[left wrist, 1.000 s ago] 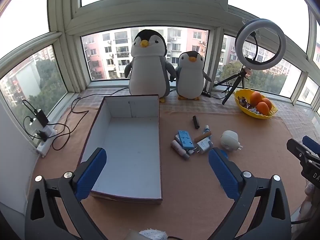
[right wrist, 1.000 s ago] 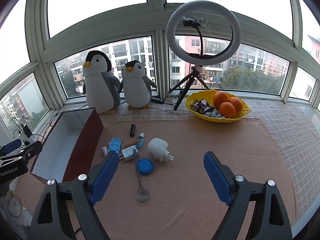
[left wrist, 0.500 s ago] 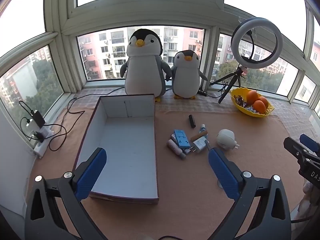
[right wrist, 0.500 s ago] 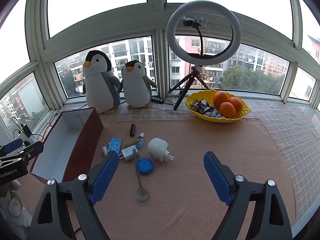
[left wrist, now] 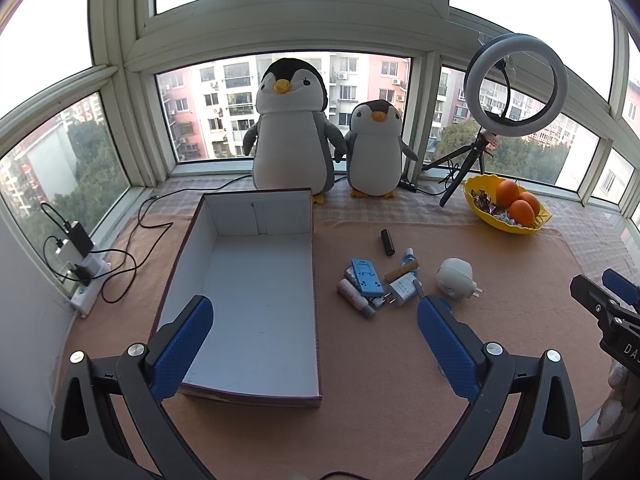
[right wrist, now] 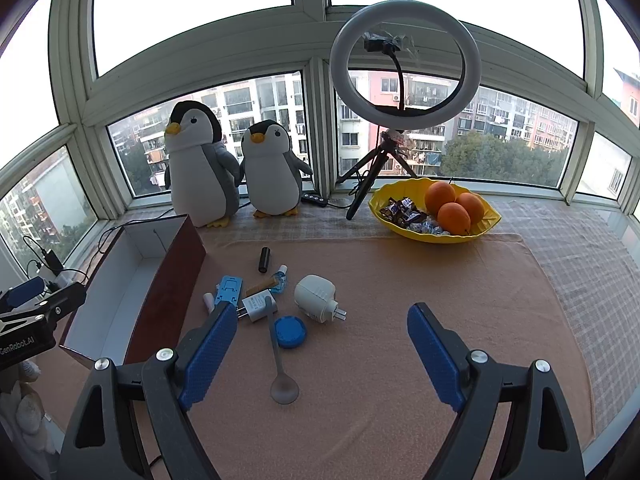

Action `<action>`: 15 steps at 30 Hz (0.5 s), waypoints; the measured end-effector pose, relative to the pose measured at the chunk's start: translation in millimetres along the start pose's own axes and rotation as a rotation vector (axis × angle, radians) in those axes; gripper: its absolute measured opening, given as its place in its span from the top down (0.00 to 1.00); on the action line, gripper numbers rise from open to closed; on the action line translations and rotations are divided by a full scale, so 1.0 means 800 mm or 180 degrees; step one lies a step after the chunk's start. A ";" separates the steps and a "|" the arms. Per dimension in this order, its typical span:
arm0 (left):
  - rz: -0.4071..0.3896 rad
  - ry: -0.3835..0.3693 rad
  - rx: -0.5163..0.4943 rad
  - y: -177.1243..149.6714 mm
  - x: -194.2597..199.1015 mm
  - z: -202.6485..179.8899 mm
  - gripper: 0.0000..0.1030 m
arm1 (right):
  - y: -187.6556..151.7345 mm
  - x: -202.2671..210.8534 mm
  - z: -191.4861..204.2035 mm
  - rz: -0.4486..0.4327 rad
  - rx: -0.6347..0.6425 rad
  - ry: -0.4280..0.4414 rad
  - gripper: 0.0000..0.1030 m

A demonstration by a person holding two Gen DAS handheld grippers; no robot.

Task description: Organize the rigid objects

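An open box [left wrist: 256,288] with a white inside and dark red outer walls [right wrist: 168,292] lies on the orange mat, left. To its right is a cluster of small items: a blue phone stand [left wrist: 366,278] [right wrist: 228,290], a white charger [left wrist: 402,290] [right wrist: 258,306], a white plug adapter [left wrist: 454,280] [right wrist: 316,298], a black cylinder [left wrist: 387,242] [right wrist: 264,259], a blue lid [right wrist: 291,332] and a grey spoon [right wrist: 280,368]. My left gripper [left wrist: 316,344] is open and empty above the box's near end. My right gripper [right wrist: 316,352] is open and empty, near the spoon.
Two plush penguins [left wrist: 294,136] [right wrist: 272,170] stand at the window. A ring light on a tripod [right wrist: 404,68] and a yellow bowl with oranges [right wrist: 436,216] are at the back right. A power strip with cables [left wrist: 80,268] lies at the left edge.
The left gripper has drawn back and a little left, so the box and items look farther away. The right gripper has stayed still.
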State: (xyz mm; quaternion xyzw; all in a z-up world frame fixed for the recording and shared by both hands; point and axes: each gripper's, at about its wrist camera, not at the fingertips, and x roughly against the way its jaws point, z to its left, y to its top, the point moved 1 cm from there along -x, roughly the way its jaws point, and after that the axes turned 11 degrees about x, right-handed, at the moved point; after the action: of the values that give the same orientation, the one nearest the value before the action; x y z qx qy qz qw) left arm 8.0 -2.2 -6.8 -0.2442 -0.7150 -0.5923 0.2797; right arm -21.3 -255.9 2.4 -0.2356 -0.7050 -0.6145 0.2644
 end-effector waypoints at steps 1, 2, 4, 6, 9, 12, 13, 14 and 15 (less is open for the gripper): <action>-0.0002 0.0007 -0.0004 0.000 0.000 0.000 0.01 | 0.000 0.000 0.000 0.0001 0.0002 0.0000 0.18; -0.0003 0.0011 -0.0005 0.000 0.000 0.000 0.01 | 0.000 0.000 0.000 0.0002 0.0002 -0.0001 0.18; -0.0002 0.0011 -0.0004 0.000 0.000 -0.001 0.01 | 0.000 0.000 0.000 0.0005 0.0001 0.0001 0.18; -0.0004 0.0017 0.0000 0.000 0.000 -0.001 0.01 | 0.000 0.000 -0.001 0.0007 -0.0001 0.0005 0.18; -0.0011 0.0021 0.0000 0.000 0.001 -0.001 0.01 | -0.002 0.000 -0.001 0.0006 -0.0006 0.0010 0.18; -0.0013 0.0019 0.0008 0.000 0.001 0.000 0.01 | -0.001 -0.001 -0.001 0.0007 -0.0003 0.0009 0.18; -0.0013 0.0019 0.0010 0.000 0.001 0.000 0.01 | -0.001 -0.001 -0.001 0.0007 -0.0002 0.0008 0.18; -0.0012 0.0018 0.0007 0.000 0.001 0.000 0.01 | -0.001 -0.001 -0.001 0.0008 -0.0005 0.0008 0.18; -0.0010 0.0018 0.0005 0.000 0.001 0.000 0.01 | -0.001 -0.001 -0.001 0.0009 -0.0007 0.0009 0.18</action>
State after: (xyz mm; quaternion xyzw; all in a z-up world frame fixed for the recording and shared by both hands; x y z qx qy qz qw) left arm 7.4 -2.0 -6.1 -0.2412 -0.7152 -0.5928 0.2809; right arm -21.2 -256.9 1.7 -0.2360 -0.7036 -0.6152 0.2660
